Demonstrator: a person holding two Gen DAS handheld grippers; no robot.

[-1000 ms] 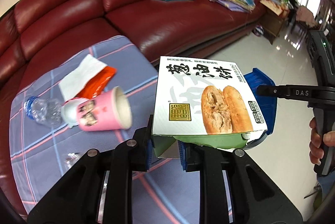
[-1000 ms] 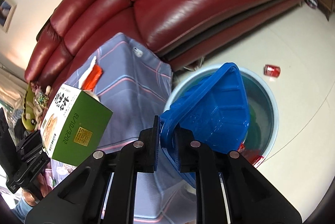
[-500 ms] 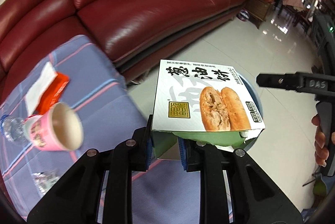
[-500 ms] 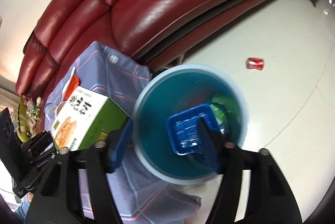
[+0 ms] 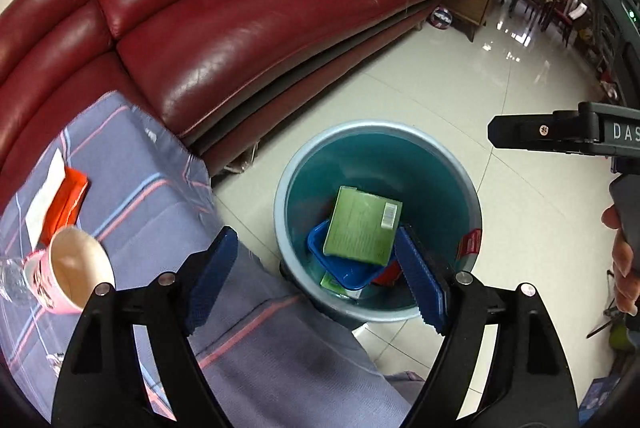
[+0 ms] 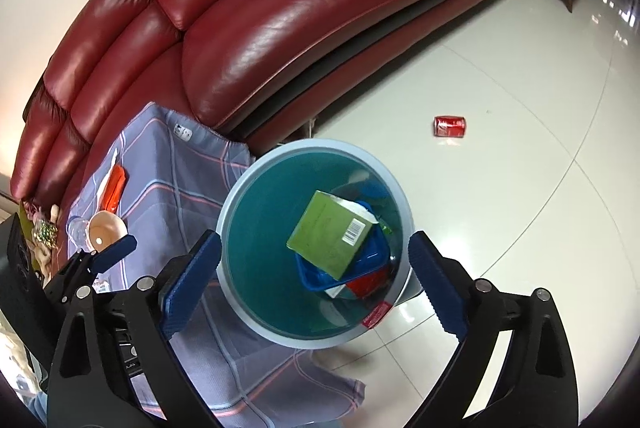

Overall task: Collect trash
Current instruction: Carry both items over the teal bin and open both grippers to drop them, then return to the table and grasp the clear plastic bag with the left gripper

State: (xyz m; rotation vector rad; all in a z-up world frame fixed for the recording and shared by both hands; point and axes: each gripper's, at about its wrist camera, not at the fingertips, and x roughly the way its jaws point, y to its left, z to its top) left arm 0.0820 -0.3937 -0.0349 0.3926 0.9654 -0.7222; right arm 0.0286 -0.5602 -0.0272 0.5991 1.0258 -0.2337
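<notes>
A blue-grey trash bin (image 5: 400, 131) stands on the floor beside the cloth-covered table. Inside it a green food box (image 5: 360, 226) lies on a blue plastic tray (image 5: 344, 270); the box (image 6: 334, 234) and tray (image 6: 374, 256) also show in the right wrist view, in the bin (image 6: 256, 167). My left gripper (image 5: 316, 276) is open and empty above the bin's near edge. My right gripper (image 6: 314, 280) is open and empty over the bin. On the table lie a pink paper cup (image 5: 70, 276), an orange wrapper (image 5: 66, 203) with a white napkin (image 5: 44, 191), and a clear bottle (image 5: 10, 280).
A striped cloth covers the table (image 5: 160, 195) at left. A red leather sofa (image 5: 240, 27) runs behind, with a book and a pile of papers on it. A red can (image 6: 450, 127) lies on the white tile floor. The right gripper's body (image 5: 560, 135) shows at right.
My left gripper has opened and the food box has dropped into the bin onto the blue tray. The right gripper had let go of the tray before that and stays open.
</notes>
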